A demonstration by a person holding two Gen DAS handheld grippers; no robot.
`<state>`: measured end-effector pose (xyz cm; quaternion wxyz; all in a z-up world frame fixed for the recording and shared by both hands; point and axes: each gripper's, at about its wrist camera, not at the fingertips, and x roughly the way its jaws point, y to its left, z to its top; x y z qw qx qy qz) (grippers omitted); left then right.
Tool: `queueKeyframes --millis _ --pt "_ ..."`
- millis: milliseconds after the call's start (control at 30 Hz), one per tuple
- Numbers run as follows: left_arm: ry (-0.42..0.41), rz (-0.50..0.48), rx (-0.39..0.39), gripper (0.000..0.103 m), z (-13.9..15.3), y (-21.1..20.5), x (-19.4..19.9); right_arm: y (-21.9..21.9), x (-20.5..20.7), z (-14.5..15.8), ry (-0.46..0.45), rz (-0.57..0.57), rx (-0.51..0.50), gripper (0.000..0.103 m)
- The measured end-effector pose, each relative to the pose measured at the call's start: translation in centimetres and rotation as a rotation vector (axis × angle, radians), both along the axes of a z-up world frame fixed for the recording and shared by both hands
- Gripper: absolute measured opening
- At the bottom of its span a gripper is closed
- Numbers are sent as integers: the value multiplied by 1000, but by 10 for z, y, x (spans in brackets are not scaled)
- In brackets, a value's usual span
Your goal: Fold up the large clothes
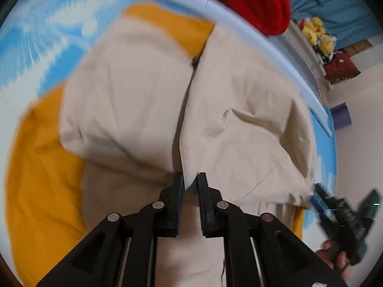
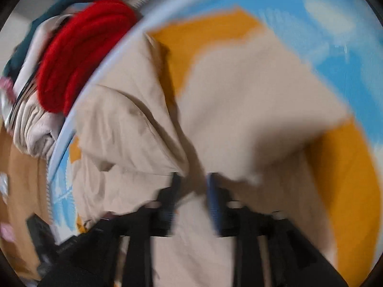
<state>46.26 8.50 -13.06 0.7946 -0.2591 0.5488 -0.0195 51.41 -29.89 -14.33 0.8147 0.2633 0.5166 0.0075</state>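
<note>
A large beige garment [image 1: 134, 91] with an orange lining [image 1: 40, 174] lies spread on a blue and white mat [image 1: 31, 40]. Its dark front opening [image 1: 184, 105] runs down to my left gripper [image 1: 190, 181]. The jaws there stand almost together, pinching the edge of the right flap. In the blurred right wrist view, the same beige garment [image 2: 239, 110] fills the middle. My right gripper [image 2: 192, 186] hangs over it with jaws apart and cloth below the gap, none pinched. In the left wrist view the right gripper [image 1: 316, 195] sits at the garment's lower right corner, held by a hand [image 1: 335, 258].
A red knitted cloth [image 1: 258, 2] lies past the mat's pale rim [image 1: 275, 55], on a pile of other clothes [image 2: 31, 129]. Yellow plush toys [image 1: 318, 35] and a purple object [image 1: 342, 117] sit beyond it. Brown floor [image 2: 21, 174] shows beside the mat.
</note>
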Motion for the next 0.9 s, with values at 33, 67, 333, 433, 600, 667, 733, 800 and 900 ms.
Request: queueKeyframes --millis 33,67,333,433,600,667,733,800,900 --pt "-39 6 42 12 10 -1 -1 3 -2 17 -72 -7 -65 52" --pt "-75 4 63 12 17 -2 -3 5 -5 31 -139 -13 -111 55" --pt "-42 -100 39 13 -24 -22 8 36 21 18 -229 185 48 56" --pt "52 -74 25 12 -45 -18 6 34 29 -31 -37 172 1 55" --pt "-21 -61 65 12 -1 -17 1 15 16 -12 3 35 -50 55" --pt "-60 -63 92 12 16 -20 -9 17 8 6 -49 4 -20 55" --pt "-95 -70 122 12 31 -27 -20 26 3 20 -102 29 -1 55" --pt "-127 -83 145 12 42 -31 -30 46 2 26 -186 99 11 55" --pt "-166 -99 163 12 56 -33 -38 81 11 3 -161 230 -17 55"
